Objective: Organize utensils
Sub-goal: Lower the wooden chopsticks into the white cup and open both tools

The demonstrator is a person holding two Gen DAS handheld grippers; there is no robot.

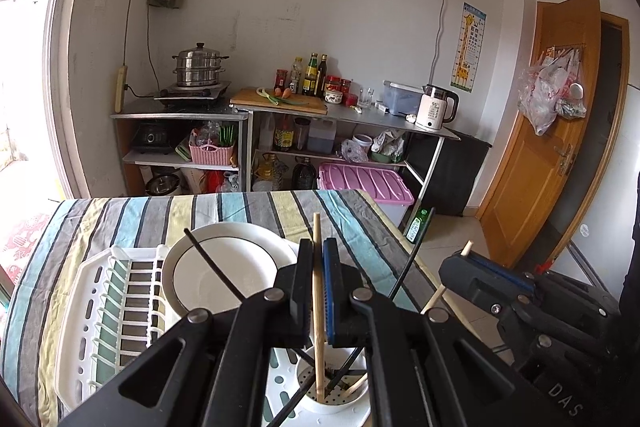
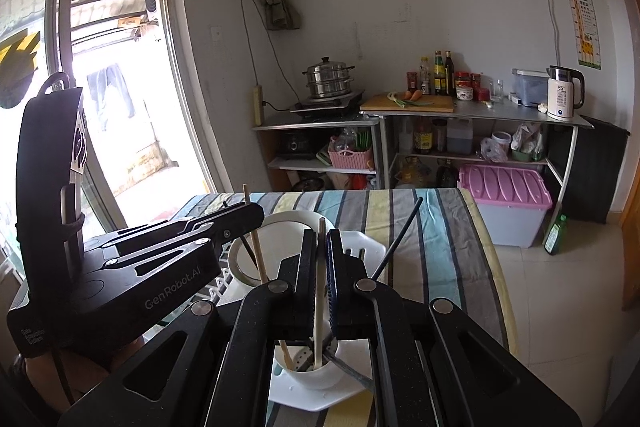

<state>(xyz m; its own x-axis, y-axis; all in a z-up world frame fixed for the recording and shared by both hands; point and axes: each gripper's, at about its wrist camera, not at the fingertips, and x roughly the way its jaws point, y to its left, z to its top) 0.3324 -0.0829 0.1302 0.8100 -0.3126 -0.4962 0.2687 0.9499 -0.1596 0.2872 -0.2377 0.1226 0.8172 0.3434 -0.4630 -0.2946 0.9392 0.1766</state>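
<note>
**Two chopsticks going into the cup**

I am holding one wooden chopstick in each of my grippers. My left gripper (image 1: 318,251) is clamping its jaws tight on a pale wooden chopstick (image 1: 318,307) that is standing almost upright, with its lower tip sitting inside the white perforated cup (image 1: 340,399) at the near right corner of the white drying rack (image 1: 92,307). My right gripper (image 2: 322,243) is pinching a second chopstick (image 2: 319,307) the same way, its jaws nearly together, and that stick's lower end is also resting inside the cup (image 2: 316,379).

Black chopsticks (image 1: 412,255) are leaning out of the cup at slants, one toward the plates and one toward the right edge of the tabletop. Another wooden stick is lying tilted inside the cup.

Two white plates (image 1: 224,263) with a dark ring are standing in the rack, just beyond my left jaws. The rack is sitting on the striped tablecloth (image 1: 260,203), toward the near edge of the tabletop. My two grippers are hanging side by side over the cup.
</note>
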